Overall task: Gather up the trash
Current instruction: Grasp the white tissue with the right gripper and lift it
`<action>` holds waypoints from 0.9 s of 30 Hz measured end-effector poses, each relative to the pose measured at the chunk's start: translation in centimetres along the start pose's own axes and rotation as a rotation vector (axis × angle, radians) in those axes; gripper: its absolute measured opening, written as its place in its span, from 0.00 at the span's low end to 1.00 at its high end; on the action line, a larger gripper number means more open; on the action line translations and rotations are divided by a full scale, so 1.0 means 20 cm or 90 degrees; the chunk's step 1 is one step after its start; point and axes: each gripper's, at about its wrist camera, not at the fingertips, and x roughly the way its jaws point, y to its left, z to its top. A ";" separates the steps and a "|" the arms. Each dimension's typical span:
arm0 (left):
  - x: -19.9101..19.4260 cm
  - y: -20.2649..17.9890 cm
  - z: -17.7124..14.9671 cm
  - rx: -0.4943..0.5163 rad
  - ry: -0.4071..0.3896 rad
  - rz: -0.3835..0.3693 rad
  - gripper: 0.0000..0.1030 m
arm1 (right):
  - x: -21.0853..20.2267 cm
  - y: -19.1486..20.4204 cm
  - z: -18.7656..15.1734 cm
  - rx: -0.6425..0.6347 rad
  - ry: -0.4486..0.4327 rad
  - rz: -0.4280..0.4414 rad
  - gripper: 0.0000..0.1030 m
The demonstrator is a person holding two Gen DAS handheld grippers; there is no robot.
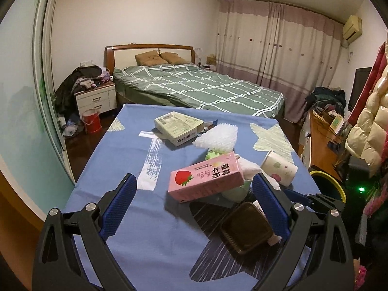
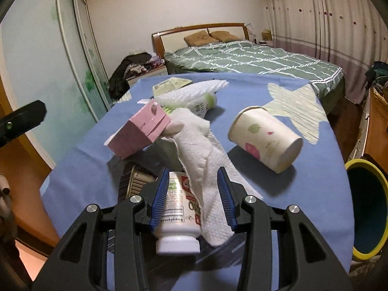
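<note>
A blue-clothed table [image 1: 126,169] holds trash. A pink strawberry milk carton [image 1: 206,178] lies tilted in front of my open left gripper [image 1: 194,189]; it also shows in the right wrist view [image 2: 140,131]. A dark plastic tray [image 1: 246,228] lies by the left gripper's right finger. My right gripper [image 2: 192,184] is shut on a white bottle [image 2: 177,218] with a white paper towel [image 2: 206,160] draped over it. A paper cup [image 2: 265,138] lies on its side to the right. A pale box [image 1: 178,126] and bubble wrap [image 1: 218,137] lie farther back.
A yellow-rimmed bin [image 2: 366,208] stands off the table's right edge. A green bed [image 1: 201,87] lies beyond the table, with a nightstand [image 1: 95,99] and red bucket [image 1: 91,121] at left. A cluttered desk [image 1: 325,131] and hanging coats [image 1: 371,126] stand at right.
</note>
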 end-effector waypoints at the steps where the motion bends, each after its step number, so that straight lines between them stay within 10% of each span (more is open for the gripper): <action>1: 0.01 0.00 0.00 -0.001 0.001 -0.001 0.92 | 0.02 0.01 0.01 -0.002 0.005 -0.006 0.38; 11: 0.02 0.02 -0.02 -0.008 0.005 -0.006 0.92 | 0.08 -0.03 0.04 0.007 0.023 -0.013 0.03; 27: 0.04 0.00 -0.02 0.003 0.006 -0.013 0.92 | -0.18 -0.11 0.30 0.042 -0.100 0.008 0.02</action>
